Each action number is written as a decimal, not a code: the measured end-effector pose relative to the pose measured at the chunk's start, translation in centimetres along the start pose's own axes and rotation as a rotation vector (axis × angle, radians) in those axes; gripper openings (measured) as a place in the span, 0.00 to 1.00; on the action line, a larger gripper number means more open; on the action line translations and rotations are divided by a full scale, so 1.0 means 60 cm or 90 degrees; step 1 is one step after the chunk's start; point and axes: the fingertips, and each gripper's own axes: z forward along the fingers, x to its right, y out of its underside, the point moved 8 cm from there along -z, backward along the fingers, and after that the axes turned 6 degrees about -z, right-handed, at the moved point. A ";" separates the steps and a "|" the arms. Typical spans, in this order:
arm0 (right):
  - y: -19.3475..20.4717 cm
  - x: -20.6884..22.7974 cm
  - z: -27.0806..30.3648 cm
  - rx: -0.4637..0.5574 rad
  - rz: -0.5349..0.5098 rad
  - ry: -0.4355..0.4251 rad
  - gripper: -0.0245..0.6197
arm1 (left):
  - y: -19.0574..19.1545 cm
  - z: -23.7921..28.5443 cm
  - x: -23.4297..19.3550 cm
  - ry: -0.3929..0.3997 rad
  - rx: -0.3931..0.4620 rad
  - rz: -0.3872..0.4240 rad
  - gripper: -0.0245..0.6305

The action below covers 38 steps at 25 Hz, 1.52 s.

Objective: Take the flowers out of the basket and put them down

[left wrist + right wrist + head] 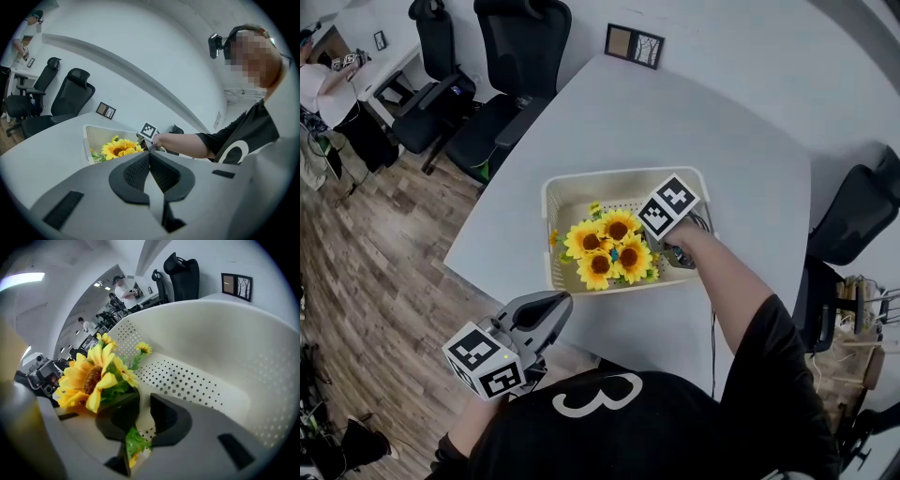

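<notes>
Head view: basket point(619, 177) on white table point(675, 122), wood floor point(375, 272)

A white counter point(741, 169) stands on a wood-plank floor point(384, 244) beside black office chairs point(520, 56), a framed picture point(634, 45) at the pale wall point(750, 47).
</notes>
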 end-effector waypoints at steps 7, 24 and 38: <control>0.005 -0.003 -0.006 0.030 0.021 0.021 0.14 | -0.002 -0.011 0.004 0.000 0.002 0.006 0.06; 0.017 -0.019 -0.048 0.085 0.064 0.077 0.14 | 0.013 -0.055 0.021 0.008 0.006 0.021 0.06; 0.002 -0.076 -0.130 0.149 0.055 0.131 0.14 | 0.021 -0.108 0.053 0.019 0.026 0.048 0.06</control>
